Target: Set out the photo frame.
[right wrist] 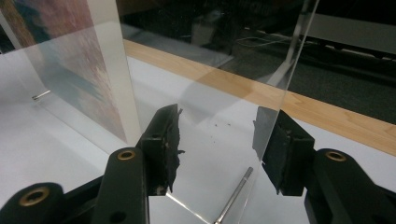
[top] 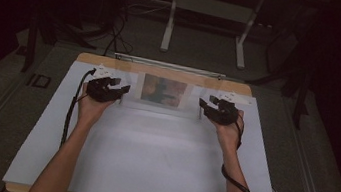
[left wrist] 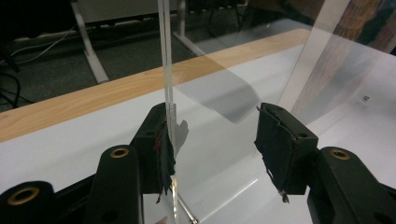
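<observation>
A clear acrylic picture frame (top: 161, 90) stands upright across the far half of the white mat, with a coloured picture (top: 161, 89) in its middle. My left gripper (top: 121, 89) is at the frame's left end and my right gripper (top: 206, 103) at its right end. In the left gripper view the gripper (left wrist: 215, 140) is open, and the panel's edge (left wrist: 166, 56) stands against its left pad (left wrist: 164, 149). In the right gripper view the gripper (right wrist: 217, 137) is open around the panel's end (right wrist: 210, 56), whose edge runs just in front of the right pad (right wrist: 271, 149). The picture (right wrist: 60, 42) shows to the left.
The white mat (top: 149, 163) covers a wooden table (top: 162, 69) whose bare edge shows at the back. Metal standoff pins (right wrist: 233, 196) stick out at the frame's foot. Behind the table stand another table's white legs (top: 170, 20) and floor cables (top: 116, 33).
</observation>
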A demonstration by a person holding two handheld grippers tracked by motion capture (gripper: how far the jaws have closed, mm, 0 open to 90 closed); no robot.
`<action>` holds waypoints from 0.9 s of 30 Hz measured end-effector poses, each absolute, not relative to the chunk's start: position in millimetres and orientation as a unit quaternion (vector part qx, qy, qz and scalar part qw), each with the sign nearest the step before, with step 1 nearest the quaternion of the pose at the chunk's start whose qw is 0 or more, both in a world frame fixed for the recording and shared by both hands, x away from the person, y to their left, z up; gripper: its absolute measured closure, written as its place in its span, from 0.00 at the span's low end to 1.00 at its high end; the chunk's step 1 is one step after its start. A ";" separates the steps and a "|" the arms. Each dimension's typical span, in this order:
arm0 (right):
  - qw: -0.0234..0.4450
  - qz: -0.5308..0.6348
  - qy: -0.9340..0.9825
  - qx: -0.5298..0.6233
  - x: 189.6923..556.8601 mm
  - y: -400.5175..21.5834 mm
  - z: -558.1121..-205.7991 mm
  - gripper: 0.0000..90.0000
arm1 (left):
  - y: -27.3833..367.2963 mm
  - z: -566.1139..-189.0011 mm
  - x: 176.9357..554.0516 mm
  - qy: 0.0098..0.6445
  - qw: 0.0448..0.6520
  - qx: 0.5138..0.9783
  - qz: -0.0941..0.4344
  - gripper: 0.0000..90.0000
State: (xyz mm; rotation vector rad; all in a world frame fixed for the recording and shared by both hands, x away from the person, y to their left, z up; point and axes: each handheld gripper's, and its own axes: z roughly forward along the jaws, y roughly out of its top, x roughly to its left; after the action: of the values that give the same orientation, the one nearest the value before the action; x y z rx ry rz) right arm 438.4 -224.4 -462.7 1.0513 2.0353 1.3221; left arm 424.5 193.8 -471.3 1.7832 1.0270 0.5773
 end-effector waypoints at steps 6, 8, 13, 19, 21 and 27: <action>0.239 0.491 0.738 0.396 443.4 -224.6 -463.2 0.55 | 193.4 -472.5 429.6 0.426 0.485 0.726 0.237 0.53; 0.236 0.494 0.735 0.400 444.4 -224.8 -463.7 0.55 | 193.4 -472.2 430.5 0.427 0.484 0.726 0.236 0.53; 0.229 0.501 0.728 0.408 450.7 -225.3 -464.3 0.56 | 193.1 -471.2 436.3 0.434 0.481 0.726 0.231 0.53; 0.226 0.500 0.725 0.417 455.0 -224.6 -464.5 0.56 | 194.1 -471.8 440.0 0.441 0.490 0.718 0.224 0.53; 0.226 0.500 0.724 0.417 455.2 -224.7 -464.4 0.56 | 193.5 -471.4 440.4 0.444 0.492 0.715 0.223 0.53; 0.221 0.494 0.724 0.428 455.4 -222.8 -460.0 0.56 | 193.9 -465.1 443.9 0.450 0.483 0.721 0.214 0.53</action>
State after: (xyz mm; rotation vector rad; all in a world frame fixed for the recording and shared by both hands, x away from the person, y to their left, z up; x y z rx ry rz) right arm 455.4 -222.8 -460.0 1.1846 2.0014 1.3644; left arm 443.9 193.9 -465.1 1.7558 1.0964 0.5203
